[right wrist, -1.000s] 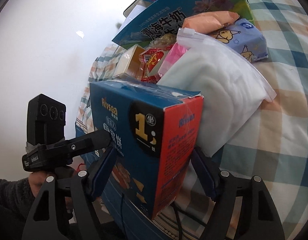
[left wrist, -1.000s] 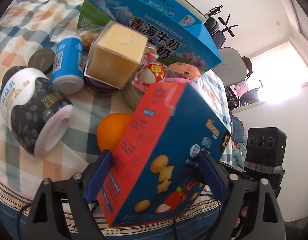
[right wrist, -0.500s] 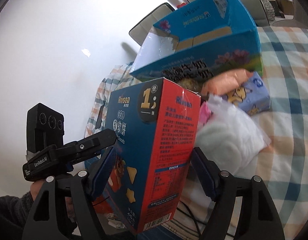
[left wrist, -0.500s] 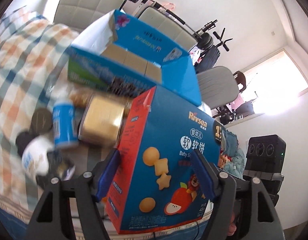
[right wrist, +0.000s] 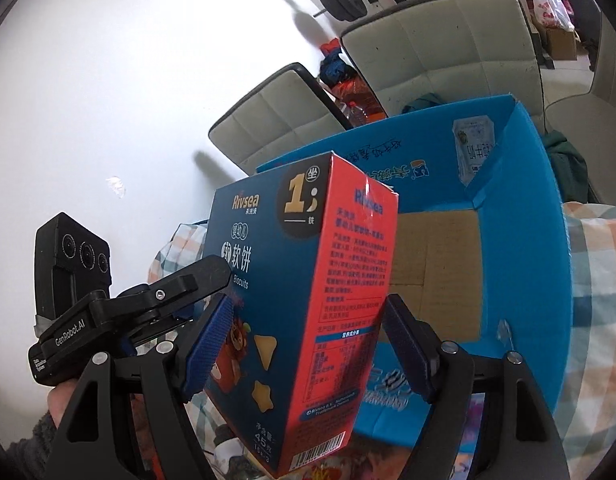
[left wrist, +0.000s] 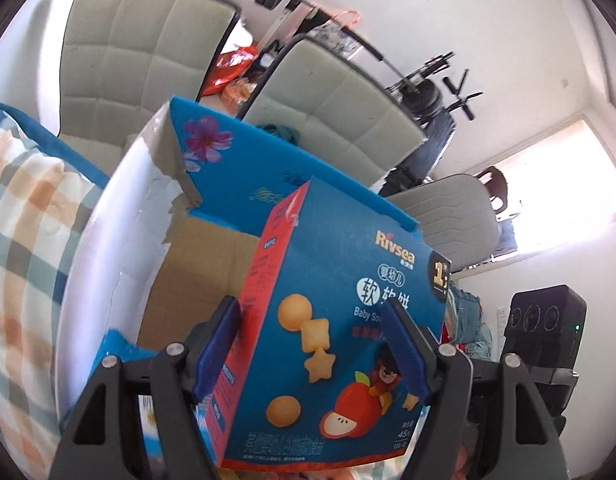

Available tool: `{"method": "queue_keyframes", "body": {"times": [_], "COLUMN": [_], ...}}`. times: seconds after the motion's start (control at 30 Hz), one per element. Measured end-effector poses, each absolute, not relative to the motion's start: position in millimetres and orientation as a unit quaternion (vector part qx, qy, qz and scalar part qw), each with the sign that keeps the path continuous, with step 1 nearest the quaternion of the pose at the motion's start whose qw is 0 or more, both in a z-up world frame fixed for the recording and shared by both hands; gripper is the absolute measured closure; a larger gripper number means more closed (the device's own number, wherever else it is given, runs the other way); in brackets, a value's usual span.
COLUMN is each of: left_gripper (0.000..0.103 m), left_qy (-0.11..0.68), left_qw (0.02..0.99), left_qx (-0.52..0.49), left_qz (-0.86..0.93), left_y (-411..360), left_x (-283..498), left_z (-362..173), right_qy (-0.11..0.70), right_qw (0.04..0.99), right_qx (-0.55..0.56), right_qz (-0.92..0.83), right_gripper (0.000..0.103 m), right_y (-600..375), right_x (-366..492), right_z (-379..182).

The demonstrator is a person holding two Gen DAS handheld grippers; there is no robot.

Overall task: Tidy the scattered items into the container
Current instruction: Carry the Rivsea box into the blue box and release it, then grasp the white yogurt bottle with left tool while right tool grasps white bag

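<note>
A blue and red Rivsea biscuit box (left wrist: 332,320) is held upright in the air by both grippers. My left gripper (left wrist: 312,344) is shut on it, pads against its two sides. My right gripper (right wrist: 304,348) is shut on the same box (right wrist: 308,300) from the other side. Behind and below it stands the open blue cardboard container (left wrist: 228,168), also in the right wrist view (right wrist: 528,240), with a bare brown floor showing. The box hangs at the container's near rim. The other scattered items are mostly hidden under the box.
The container stands on a plaid tablecloth (left wrist: 24,240). Grey padded chairs (left wrist: 148,40) stand behind the table, one also in the right wrist view (right wrist: 448,40). Weight equipment (left wrist: 424,96) is against the far wall. The left gripper's camera block (right wrist: 72,264) is beside the box.
Both grippers have lifted the biscuit box up off the table and carried it toward the container. The scattered items have dropped out of view and the container's open inside now shows.
</note>
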State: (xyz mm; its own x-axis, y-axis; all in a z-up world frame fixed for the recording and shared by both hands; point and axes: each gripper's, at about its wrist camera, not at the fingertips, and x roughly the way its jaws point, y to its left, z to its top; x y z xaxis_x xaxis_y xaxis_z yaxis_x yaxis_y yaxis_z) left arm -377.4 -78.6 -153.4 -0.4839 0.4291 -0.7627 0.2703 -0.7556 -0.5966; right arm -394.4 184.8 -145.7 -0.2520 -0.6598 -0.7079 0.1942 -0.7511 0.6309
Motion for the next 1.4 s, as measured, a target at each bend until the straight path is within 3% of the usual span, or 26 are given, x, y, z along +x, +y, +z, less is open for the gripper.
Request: {"method": "queue_keyframes", "body": {"times": [0.1, 0.17, 0.4, 0.6, 0.8, 1.0, 1.17, 1.27, 1.4], "left_gripper": [0.03, 0.037, 0.035, 0.022, 0.013, 0.011, 0.011, 0.011, 0.01], "left_qy": [-0.361, -0.362, -0.365, -0.392, -0.365, -0.352, -0.465, -0.486, -0.487], "left_qw": [0.041, 0.034, 0.033, 0.032, -0.004, -0.094, -0.152, -0.159, -0.159], "left_qx": [-0.539, -0.555, -0.571, -0.533, -0.503, -0.558, -0.593, -0.602, -0.597], "left_qz": [0.76, 0.748, 0.734, 0.749, 0.783, 0.746, 0.64, 0.613, 0.617], "left_y": [-82.8, -83.5, -88.1, -114.9, -137.0, -136.6, -133.5, -123.7, -110.8], "left_x": [-395.1, -401.8, -405.2, -369.1, -270.1, -160.7, -87.0, -76.4, -90.1], "left_z": [-195.7, -214.7, -227.9, -184.1, -127.1, -151.3, -215.3, -240.9, -259.4], "right_qy": [-0.207, -0.198, -0.171, -0.168, -0.093, -0.077, -0.139, -0.225, -0.246], "right_qw": [0.263, 0.248, 0.208, 0.207, 0.21, 0.197, 0.13, 0.104, 0.068], "right_qx": [0.575, 0.599, 0.639, 0.599, 0.545, 0.544, 0.601, 0.632, 0.635], "right_qz": [-0.746, -0.735, -0.72, -0.755, -0.806, -0.812, -0.776, -0.735, -0.729], "right_gripper": [0.024, 0.024, 0.023, 0.023, 0.023, 0.022, 0.022, 0.022, 0.022], "right_y": [178.6, 174.9, 165.3, 178.3, 182.4, 204.4, 234.6, 254.6, 265.6], "right_x": [-422.2, -435.0, -453.2, -442.9, -378.2, -278.3, -215.7, -191.8, -179.2], "right_z": [-180.1, -202.3, -230.9, -193.0, -121.6, -108.6, -156.0, -193.0, -212.1]}}
